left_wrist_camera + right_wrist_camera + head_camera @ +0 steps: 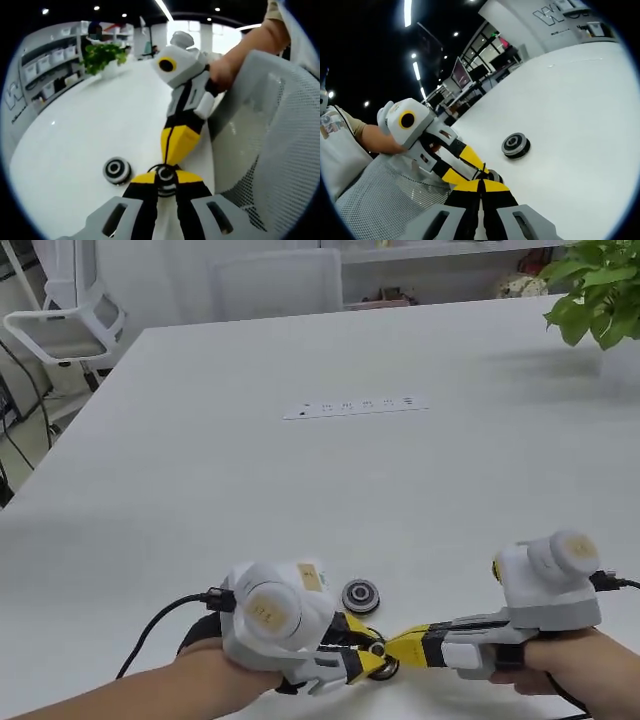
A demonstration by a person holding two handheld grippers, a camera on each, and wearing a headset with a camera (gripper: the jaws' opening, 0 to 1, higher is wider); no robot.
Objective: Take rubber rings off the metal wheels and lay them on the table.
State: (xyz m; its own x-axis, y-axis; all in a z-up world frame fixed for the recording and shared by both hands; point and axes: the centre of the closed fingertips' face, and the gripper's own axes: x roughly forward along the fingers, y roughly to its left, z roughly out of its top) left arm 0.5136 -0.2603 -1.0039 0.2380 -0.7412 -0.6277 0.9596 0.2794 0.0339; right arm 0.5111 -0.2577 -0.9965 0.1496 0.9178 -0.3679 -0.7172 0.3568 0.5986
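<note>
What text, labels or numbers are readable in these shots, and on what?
"W": first letter of a large wall sign in the right gripper view; the rest is cut off and too blurred to read.
White strip on the table: a row of small dark marks, too small to read.
Nothing else is legible.
</note>
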